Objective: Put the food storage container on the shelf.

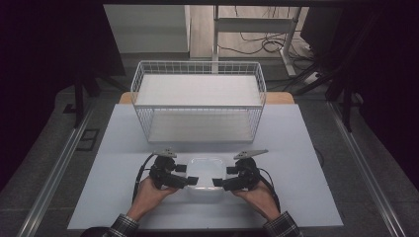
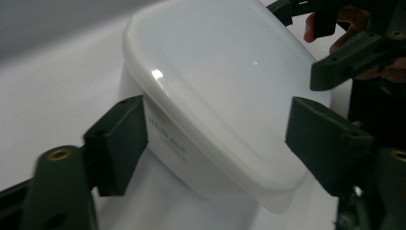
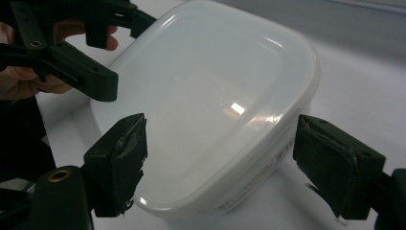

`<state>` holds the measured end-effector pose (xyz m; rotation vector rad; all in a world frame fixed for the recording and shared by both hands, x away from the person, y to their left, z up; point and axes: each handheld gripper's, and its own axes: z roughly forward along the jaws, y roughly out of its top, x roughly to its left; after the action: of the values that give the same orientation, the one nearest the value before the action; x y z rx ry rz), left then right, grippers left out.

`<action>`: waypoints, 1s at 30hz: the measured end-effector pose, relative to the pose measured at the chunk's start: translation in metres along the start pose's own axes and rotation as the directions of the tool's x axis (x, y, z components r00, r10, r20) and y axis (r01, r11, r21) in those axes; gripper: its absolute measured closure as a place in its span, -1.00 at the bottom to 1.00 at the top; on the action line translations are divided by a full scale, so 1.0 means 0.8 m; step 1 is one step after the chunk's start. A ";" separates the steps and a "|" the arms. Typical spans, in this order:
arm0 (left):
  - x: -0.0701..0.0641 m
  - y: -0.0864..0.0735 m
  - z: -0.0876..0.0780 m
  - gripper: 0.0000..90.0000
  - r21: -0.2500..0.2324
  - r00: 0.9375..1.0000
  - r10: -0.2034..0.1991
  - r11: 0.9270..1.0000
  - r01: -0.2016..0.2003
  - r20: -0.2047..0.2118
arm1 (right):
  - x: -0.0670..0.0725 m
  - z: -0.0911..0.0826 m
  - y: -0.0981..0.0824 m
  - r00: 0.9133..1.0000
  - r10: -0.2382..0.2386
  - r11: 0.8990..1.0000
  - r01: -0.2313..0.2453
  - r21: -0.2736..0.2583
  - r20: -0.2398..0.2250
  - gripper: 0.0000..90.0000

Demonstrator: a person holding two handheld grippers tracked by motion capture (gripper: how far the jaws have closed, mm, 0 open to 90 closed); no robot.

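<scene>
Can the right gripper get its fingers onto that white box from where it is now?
Probably yes. The right gripper already straddles the box's right end, a finger on each side and nothing between. The left gripper sits at the opposite end, out of its way.

We see a box of milky, smooth plastic with a glossy lid, a matt pale bench, a white wire basket, and matt black plastic jaws with worn, ragged pads.
</scene>
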<state>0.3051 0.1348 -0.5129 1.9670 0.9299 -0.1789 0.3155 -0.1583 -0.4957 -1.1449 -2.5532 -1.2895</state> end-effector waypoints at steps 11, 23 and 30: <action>-0.021 -0.011 -0.026 0.45 -0.058 0.998 -0.004 0.998 0.001 -0.059 | 0.014 -0.035 -0.007 0.996 0.062 0.996 -0.058 -0.070 0.062 0.43; -0.028 -0.011 -0.025 0.78 -0.134 0.991 -0.017 0.991 -0.001 -0.135 | 0.017 -0.040 -0.006 0.988 0.065 0.988 -0.044 -0.150 0.140 0.73; -0.033 -0.002 -0.034 0.78 -0.165 0.990 -0.011 0.986 -0.013 -0.143 | 0.019 -0.048 0.004 0.990 0.048 0.984 -0.024 -0.179 0.133 0.73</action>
<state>0.2791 0.1427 -0.4864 1.8442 1.0032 0.0409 0.2965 -0.1753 -0.4630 -1.3505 -2.5389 -1.5051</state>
